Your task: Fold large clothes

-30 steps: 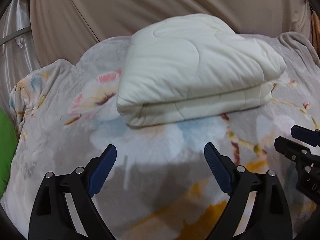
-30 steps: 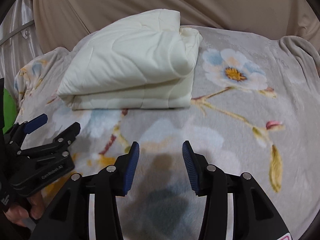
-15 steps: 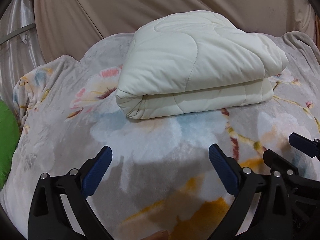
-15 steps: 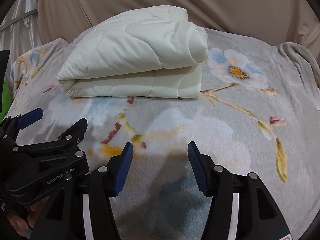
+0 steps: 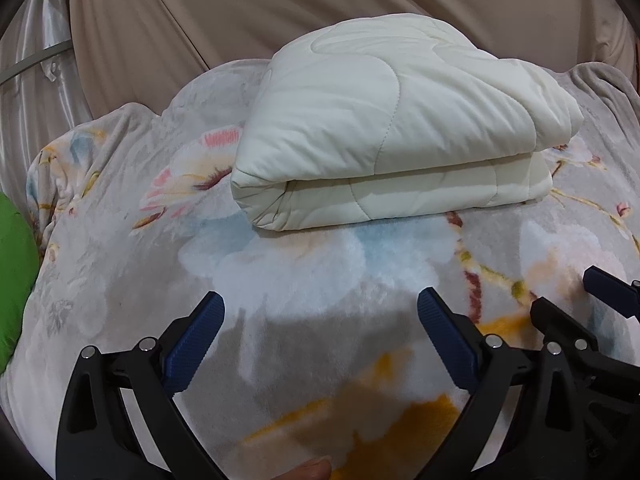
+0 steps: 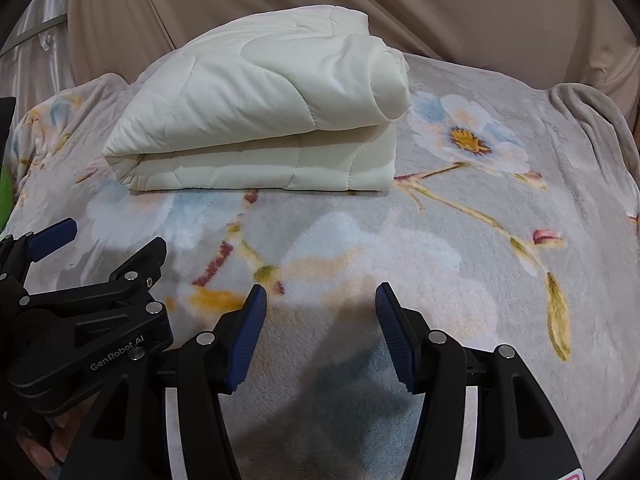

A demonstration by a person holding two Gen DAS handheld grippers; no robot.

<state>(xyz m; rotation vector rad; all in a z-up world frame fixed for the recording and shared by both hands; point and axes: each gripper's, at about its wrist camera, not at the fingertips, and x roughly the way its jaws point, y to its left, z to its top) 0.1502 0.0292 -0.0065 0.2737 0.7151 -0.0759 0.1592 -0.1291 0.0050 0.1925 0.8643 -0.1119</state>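
Note:
A cream quilted comforter [image 5: 392, 136] lies folded into a thick bundle on the floral fleece blanket [image 5: 304, 264]; it also shows in the right wrist view [image 6: 264, 120]. My left gripper [image 5: 320, 316] is open and empty, hovering over the blanket well short of the bundle. My right gripper [image 6: 318, 312] is open and empty too, near the front of the blanket. The left gripper shows at the left edge of the right wrist view [image 6: 100, 248], and the right gripper's fingers [image 5: 604, 288] show at the right edge of the left wrist view.
The grey floral blanket [image 6: 460, 240] covers the whole surface. A beige curtain [image 5: 280, 8] hangs behind it. A green object [image 5: 12, 272] lies at the far left. A shiny silvery drape [image 5: 36, 72] hangs at the upper left.
Both grippers have drawn back and sunk a little lower over the blanket; the folded comforter has not moved. The right gripper's jaws stand wider than a second ago.

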